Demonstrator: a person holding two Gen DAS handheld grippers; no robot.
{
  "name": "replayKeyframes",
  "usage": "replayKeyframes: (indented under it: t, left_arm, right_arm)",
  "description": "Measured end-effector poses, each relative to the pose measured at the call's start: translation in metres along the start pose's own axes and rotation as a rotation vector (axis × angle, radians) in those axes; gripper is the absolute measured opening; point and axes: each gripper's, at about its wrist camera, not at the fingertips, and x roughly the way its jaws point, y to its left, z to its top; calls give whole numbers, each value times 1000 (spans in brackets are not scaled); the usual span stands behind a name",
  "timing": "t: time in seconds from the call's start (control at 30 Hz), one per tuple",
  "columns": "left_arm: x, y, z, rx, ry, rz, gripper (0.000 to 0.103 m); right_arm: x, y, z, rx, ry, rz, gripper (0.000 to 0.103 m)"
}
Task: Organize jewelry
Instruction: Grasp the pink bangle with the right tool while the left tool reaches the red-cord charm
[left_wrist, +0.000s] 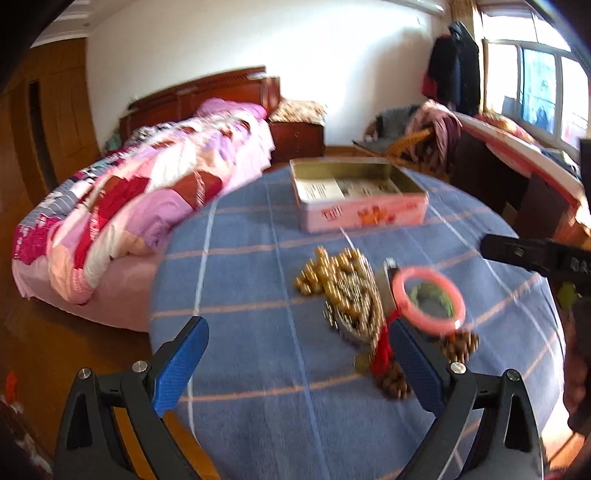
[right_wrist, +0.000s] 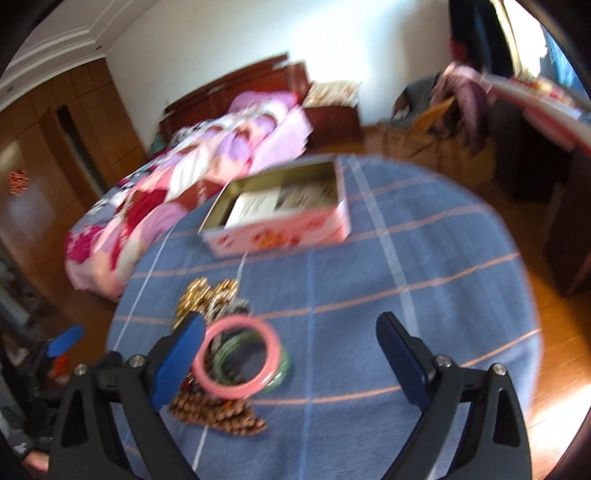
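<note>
The jewelry lies in one loose heap near the middle of the round tabletop, which is covered in a blue checked cloth. On top of the heap sits a pink bangle, lying over a green bangle that shows through and beside it. Just behind them is a tangle of gold beads with a silvery chain mixed in, and on the near side a string of brown beads with a red tassel beside it.

Farther back on the cloth, well apart from the heap, stands an open pink tin box with printed paper lying in its bottom; nothing lies between it and the heap.

The left gripper hangs above the cloth with its jaws wide and nothing between them; its right finger is just beside the pink bangle in the view. The right gripper also has its jaws spread wide and empty, with the bangles lying below the gap, close to its left finger.

Beyond the tabletop are a bed with a pink patchwork quilt, a wooden wardrobe, a chair piled with clothes and a bright window.
</note>
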Motion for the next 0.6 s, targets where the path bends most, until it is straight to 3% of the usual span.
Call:
replayKeyframes:
  t: [0.03, 0.1, 0.17, 0.27, 0.33, 0.4, 0.5, 0.53, 0.6]
  left_arm:
    - [3, -2, -2, 9, 15, -7, 98]
    - [7, -8, -4, 26, 33, -32, 98]
    - [9, -15, -5, 35, 39, -69, 98]
    - [15, -24, -2, 49, 52, -111, 96]
    - [23, -31, -1, 72, 68, -111, 84]
    - [35, -35, 0, 84, 115, -122, 59]
    - [49, -32, -1, 34, 181, -175, 43]
    - [50, -31, -2, 20, 186, -190, 41]
    - [50, -31, -3, 20, 190, -211, 18]
  right_arm:
    - [5, 1, -2, -2, 21, 0, 86]
    - [22, 4, -6, -24, 88, -26, 67]
    - [33, 5, -9, -40, 126, -38, 58]
    - [40, 7, -12, -62, 139, -38, 57]
    - [45, 9, -12, -84, 144, -53, 53]
    - [53, 9, -13, -99, 173, -69, 43]
    - [55, 3, -12, -81, 196, -44, 17]
    - [55, 2, -11, -76, 200, -37, 16]
    - [49, -2, -10, -59, 185, -26, 15]
